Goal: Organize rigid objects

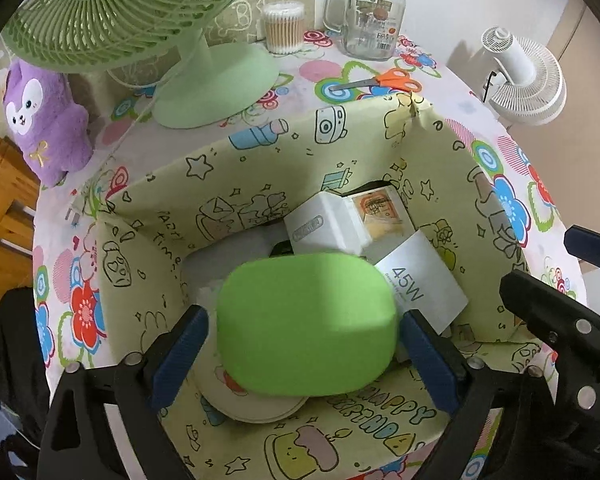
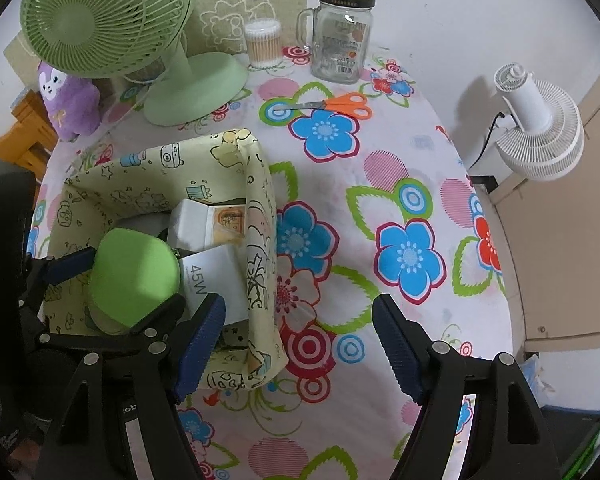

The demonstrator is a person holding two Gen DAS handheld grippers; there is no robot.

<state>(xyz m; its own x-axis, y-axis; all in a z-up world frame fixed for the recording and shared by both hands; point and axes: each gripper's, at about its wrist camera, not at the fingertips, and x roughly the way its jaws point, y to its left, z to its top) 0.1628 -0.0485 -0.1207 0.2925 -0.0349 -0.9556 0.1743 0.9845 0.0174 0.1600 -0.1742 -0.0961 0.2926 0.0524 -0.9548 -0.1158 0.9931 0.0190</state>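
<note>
My left gripper (image 1: 302,332) is shut on a rounded green case (image 1: 306,324) and holds it over the open yellow cartoon-print storage box (image 1: 260,168). Inside the box lie a white box with an orange picture (image 1: 352,222), a white "45W" box (image 1: 420,284) and a round cream item (image 1: 252,402) under the case. In the right wrist view the same green case (image 2: 134,278) sits between the left fingers over the storage box (image 2: 260,216). My right gripper (image 2: 298,344) is open and empty above the flowered tablecloth, just right of the box.
Orange scissors (image 2: 340,106) lie behind the box. A green desk fan (image 2: 112,16), a cotton swab tub (image 2: 263,43), a glass mug jar (image 2: 342,42) with a green cup on top and a purple plush (image 2: 70,100) stand at the back. A white fan (image 2: 540,136) is off the table's right edge.
</note>
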